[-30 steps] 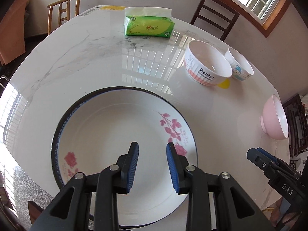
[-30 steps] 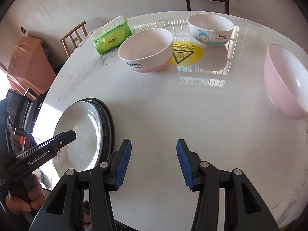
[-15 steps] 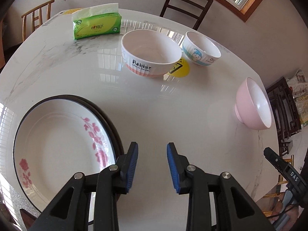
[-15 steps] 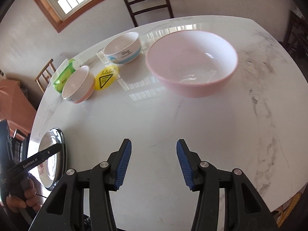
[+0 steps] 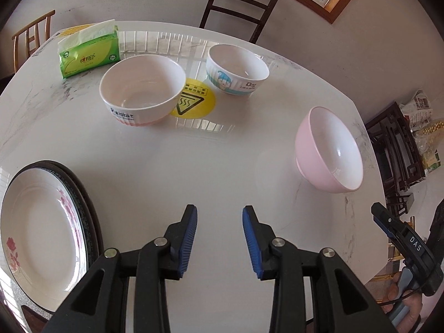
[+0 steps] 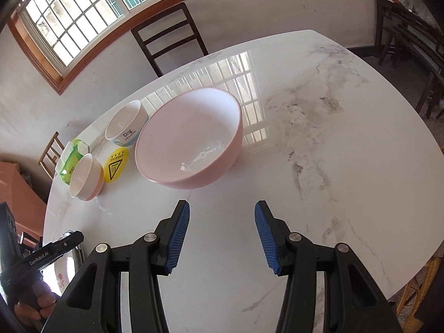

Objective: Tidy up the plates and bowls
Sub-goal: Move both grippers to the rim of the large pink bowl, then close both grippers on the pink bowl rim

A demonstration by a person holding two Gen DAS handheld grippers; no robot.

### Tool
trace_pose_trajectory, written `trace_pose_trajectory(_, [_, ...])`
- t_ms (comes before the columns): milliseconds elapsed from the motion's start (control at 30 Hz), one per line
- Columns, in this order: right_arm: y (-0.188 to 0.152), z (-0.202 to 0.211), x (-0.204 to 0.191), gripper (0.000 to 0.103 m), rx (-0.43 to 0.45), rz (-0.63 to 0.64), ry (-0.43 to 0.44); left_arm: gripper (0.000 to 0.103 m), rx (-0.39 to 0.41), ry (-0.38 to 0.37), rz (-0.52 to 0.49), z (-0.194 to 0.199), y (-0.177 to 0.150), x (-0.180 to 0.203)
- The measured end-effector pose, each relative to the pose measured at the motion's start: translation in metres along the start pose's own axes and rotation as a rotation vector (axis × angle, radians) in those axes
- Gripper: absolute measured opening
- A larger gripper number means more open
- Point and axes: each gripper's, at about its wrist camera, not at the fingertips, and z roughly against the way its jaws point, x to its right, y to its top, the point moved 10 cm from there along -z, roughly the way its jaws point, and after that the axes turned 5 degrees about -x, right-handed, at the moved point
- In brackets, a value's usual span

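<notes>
Left hand-held gripper [image 5: 219,237]: fingers apart, nothing between them, over bare table [image 5: 194,166]. Right hand-held gripper [image 6: 222,237]: fingers also apart and empty, pointing at the pink bowl [image 6: 190,138], which sits upright just ahead of it. Plates [image 5: 41,236]: floral plate stacked on a dark-rimmed one, at the table edge left of the left hand-held gripper. Farther back: Rabbit bowl [image 5: 141,94] and Dog bowl [image 5: 237,69], either side of a yellow warning sticker [image 5: 194,101]. Green tissue pack [image 5: 88,52] behind the Rabbit bowl. Dark chair [image 5: 238,2] beyond the table.
</notes>
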Motion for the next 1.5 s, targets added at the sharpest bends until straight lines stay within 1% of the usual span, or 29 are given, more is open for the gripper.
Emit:
trace_pose_trajectory(167, [0.019, 0.003, 0.005, 0.047, 0.016, 0.007, 0.001, 0.034, -0.001, -0.020, -0.027, -0.003, 0.017, 0.030])
trace_pose_trajectory(233, [0.026, 0.002, 0.007, 0.046, 0.016, 0.005, 0.003, 0.034, 0.006, -0.043, -0.036, -0.005, 0.027, 0.042])
trace_pose_trajectory(333, [0.036, -0.003, 0.010, 0.041, 0.014, 0.014, 0.001, 0.034, 0.021, -0.067, -0.021, -0.010, 0.044, 0.056])
trace_pose_trajectory(467, [0.048, -0.010, 0.011, 0.037, 0.002, 0.019, -0.004, 0.034, 0.002, -0.065, -0.029, -0.020, 0.058, 0.073])
trace_pose_trajectory(600, [0.058, -0.020, 0.012, 0.037, -0.015, 0.023, -0.013, 0.034, -0.008, -0.063, -0.049, -0.031, 0.070, 0.089])
trace_pose_trajectory(767, [0.069, -0.036, 0.013, 0.037, -0.042, 0.009, -0.008, 0.034, -0.040, -0.067, -0.049, -0.050, 0.079, 0.104])
trace_pose_trajectory(900, [0.077, -0.048, 0.015, 0.037, -0.063, 0.001, -0.001, 0.034, -0.060, -0.051, -0.059, -0.066, 0.083, 0.115])
trace_pose_trajectory(1133, [0.084, -0.070, 0.022, 0.037, -0.105, -0.005, -0.002, 0.034, -0.105, -0.029, -0.048, -0.089, 0.082, 0.117])
trace_pose_trajectory(1233, [0.084, -0.079, 0.022, 0.029, -0.123, -0.005, 0.012, 0.034, -0.109, -0.034, -0.044, -0.096, 0.082, 0.121])
trace_pose_trajectory(1267, [0.083, -0.081, 0.021, 0.023, -0.129, 0.003, 0.012, 0.034, -0.113, -0.040, -0.044, -0.097, 0.082, 0.121])
trace_pose_trajectory(1300, [0.083, -0.083, 0.020, 0.020, -0.130, 0.009, 0.015, 0.034, -0.115, -0.045, -0.045, -0.098, 0.081, 0.122])
trace_pose_trajectory(1367, [0.082, -0.085, 0.019, 0.019, -0.133, 0.012, 0.018, 0.034, -0.128, -0.052, -0.040, -0.103, 0.081, 0.123])
trace_pose_trajectory(1400, [0.082, -0.085, 0.018, 0.018, -0.134, 0.014, 0.021, 0.033, -0.136, -0.057, -0.041, -0.105, 0.078, 0.123])
trace_pose_trajectory(1433, [0.083, -0.086, 0.018, 0.016, -0.135, 0.015, 0.023, 0.024, -0.138, -0.065, -0.042, -0.106, 0.077, 0.124])
trace_pose_trajectory(1467, [0.083, -0.086, 0.018, 0.014, -0.136, 0.016, 0.023, 0.017, -0.138, -0.072, -0.045, -0.107, 0.076, 0.125])
trace_pose_trajectory(1500, [0.083, -0.086, 0.017, 0.012, -0.137, 0.018, 0.022, 0.015, -0.136, -0.069, -0.053, -0.106, 0.075, 0.125])
